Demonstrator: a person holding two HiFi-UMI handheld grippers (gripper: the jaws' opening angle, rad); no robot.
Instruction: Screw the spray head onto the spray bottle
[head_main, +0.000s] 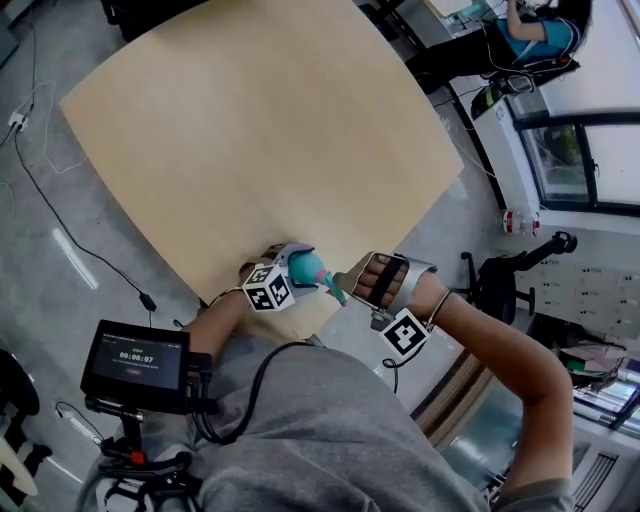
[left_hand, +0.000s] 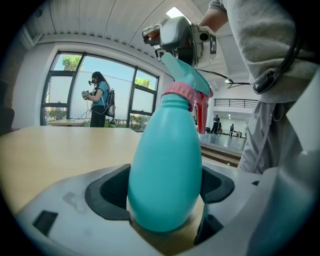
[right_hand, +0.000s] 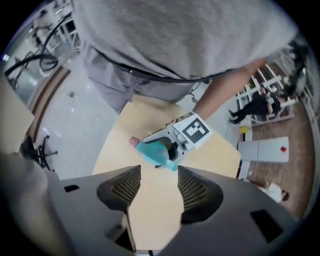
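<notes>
**Head view:** Your left tongs (head_main: 298, 268) hold the teal spray bottle (head_main: 310, 268) at the near edge of the bench (head_main: 260, 130). Your right tongs (head_main: 347, 284) sit just beside the bottle's top end.

**Left gripper view:** The left tongs are clamped on the bottle's lower body, one pad on each side. The spray head (left_hand: 189, 79) sits on the neck above the pink collar (left_hand: 176, 91). The right tongs hang close above it.

**Right gripper view:** The right tongs stand apart and grip nothing; only bench surface shows in the gap. The bottle lies beyond the tips, in the left tongs.
</notes>
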